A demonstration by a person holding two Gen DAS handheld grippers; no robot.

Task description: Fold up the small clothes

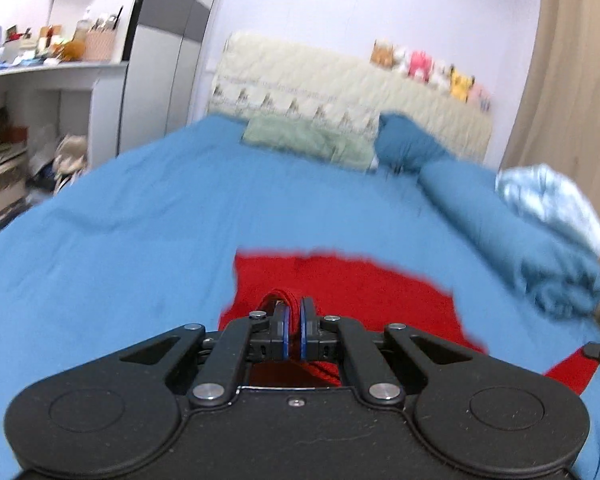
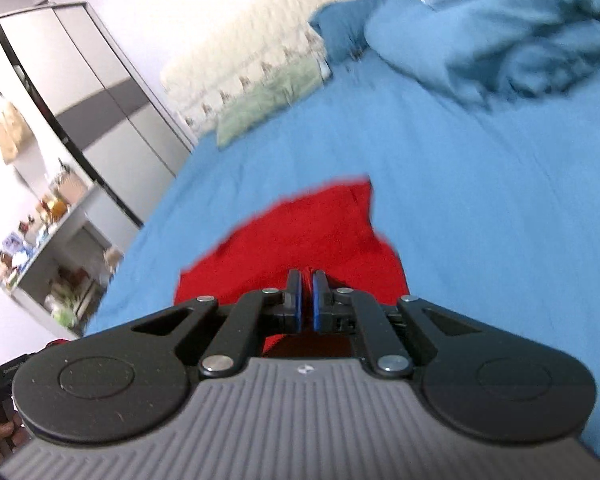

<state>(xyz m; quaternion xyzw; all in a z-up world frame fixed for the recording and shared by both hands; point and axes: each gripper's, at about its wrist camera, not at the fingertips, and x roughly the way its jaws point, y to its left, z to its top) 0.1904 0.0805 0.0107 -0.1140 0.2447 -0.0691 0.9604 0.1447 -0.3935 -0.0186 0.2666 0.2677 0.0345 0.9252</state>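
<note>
The red garment (image 1: pixel 352 284) lies on the bed (image 1: pixel 140 216), partly lifted. The left gripper (image 1: pixel 294 330) pinches a red edge; the right gripper (image 2: pixel 306 304) is pressed together over cloth—probably gripping it. The fold looks underway, not finished.

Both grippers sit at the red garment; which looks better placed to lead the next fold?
Left, likely: the left gripper visibly pinches a bunched edge of the red garment; the right gripper's grip is unclear.

Ahead of our left gripper (image 1: pixel 294 320), motion blur smears the red garment (image 1: pixel 352 280); its near edge hides beneath our right gripper (image 2: pixel 305 294) too.
</note>
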